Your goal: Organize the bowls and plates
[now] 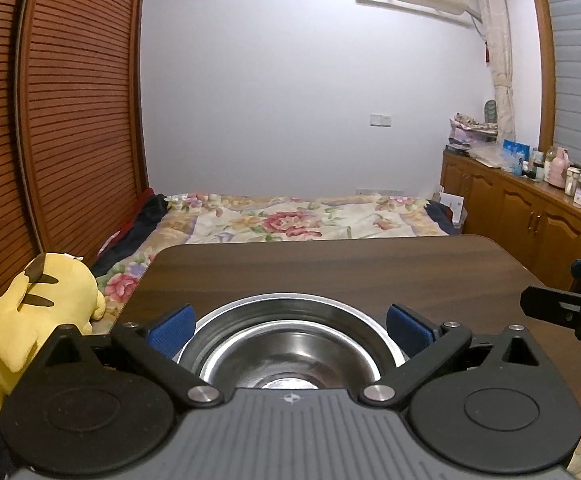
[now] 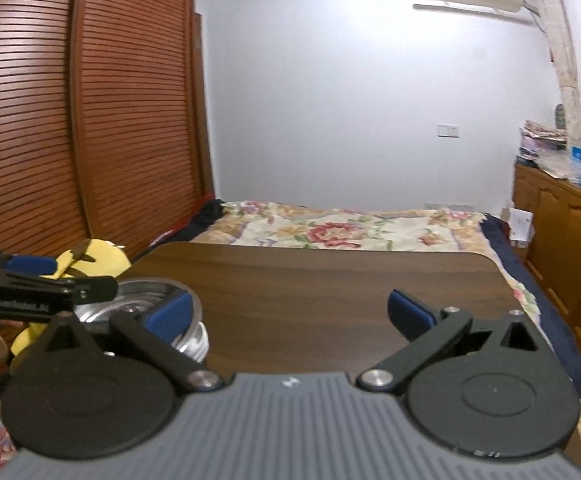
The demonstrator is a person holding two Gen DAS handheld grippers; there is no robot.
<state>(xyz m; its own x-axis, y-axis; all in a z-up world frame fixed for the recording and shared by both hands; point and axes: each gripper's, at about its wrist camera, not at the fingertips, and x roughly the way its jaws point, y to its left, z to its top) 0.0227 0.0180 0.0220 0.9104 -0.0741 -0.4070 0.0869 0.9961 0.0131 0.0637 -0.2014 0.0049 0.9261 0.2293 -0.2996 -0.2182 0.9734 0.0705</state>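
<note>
The steel bowl (image 1: 290, 344) sits on the dark wooden table (image 1: 330, 268), close to the near edge and toward its left side, shiny rim up, and it looks like more than one piece nested together, with a wider rim ringing an inner basin, though how many I cannot tell. Right over it hangs the left gripper (image 1: 288, 326), jaws spread wide, one blue pad (image 1: 170, 330) on each side of the rim, straddling the bowl without clamping it; whether the pads brush the metal is hard to say. From the right wrist view the same stack (image 2: 186, 332) shows at the left, partly hidden behind that view's own left finger. The right gripper (image 2: 288, 314) sits just beside it over bare tabletop, jaws also wide apart, nothing between them. Its black finger and blue tip poke into the left wrist view at the far right (image 1: 570, 308). Beyond the table's left corner a yellow plush toy (image 1: 38, 312) leans by the slatted wardrobe doors (image 1: 70, 120), and a floral bedspread (image 1: 290, 220) stretches behind toward the white wall.
</note>
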